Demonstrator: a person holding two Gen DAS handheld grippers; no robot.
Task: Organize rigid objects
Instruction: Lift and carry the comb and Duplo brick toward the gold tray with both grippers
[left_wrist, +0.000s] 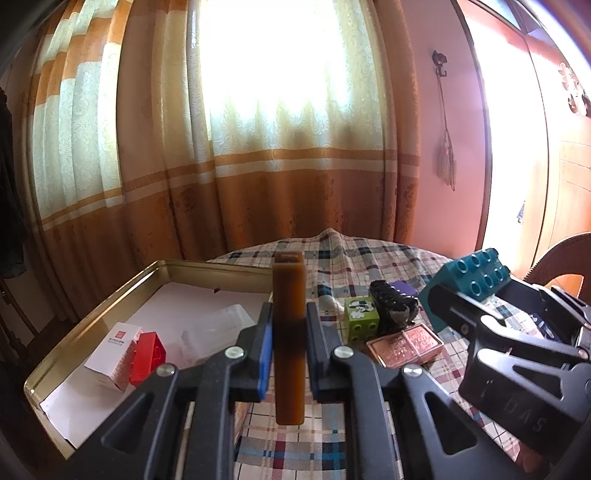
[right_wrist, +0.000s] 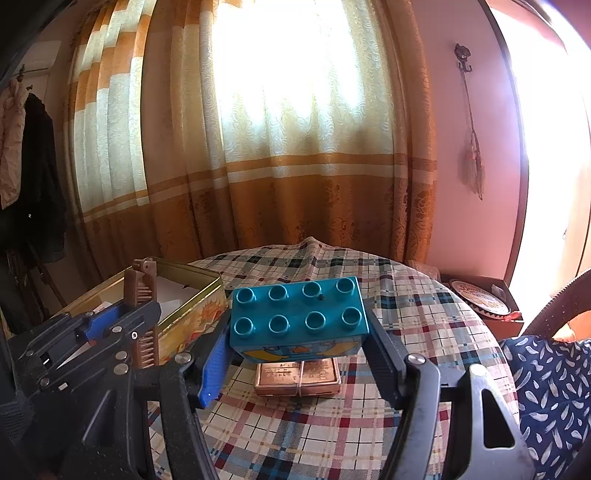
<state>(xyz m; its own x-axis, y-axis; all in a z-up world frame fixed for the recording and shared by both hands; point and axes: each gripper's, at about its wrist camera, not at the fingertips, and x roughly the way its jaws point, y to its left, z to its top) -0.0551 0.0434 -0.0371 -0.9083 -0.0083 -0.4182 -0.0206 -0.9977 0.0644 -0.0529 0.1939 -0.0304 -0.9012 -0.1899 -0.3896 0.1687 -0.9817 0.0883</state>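
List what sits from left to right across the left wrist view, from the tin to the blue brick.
Gold tin → white box → red block → brown comb in the left tool → green block → copper tin → teal brick

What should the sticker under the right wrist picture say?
Right gripper holds a blue block above the checked tablecloth.

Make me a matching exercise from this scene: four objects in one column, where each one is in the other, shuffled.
Things:
1. brown comb
2. teal brick
3. red block
4. copper tin

Places:
A. inside the gold tray
B. held in the right gripper
C. lying on the checked tablecloth
D. held upright in the left gripper

Pairs: 1-D, 2-B, 3-A, 4-C
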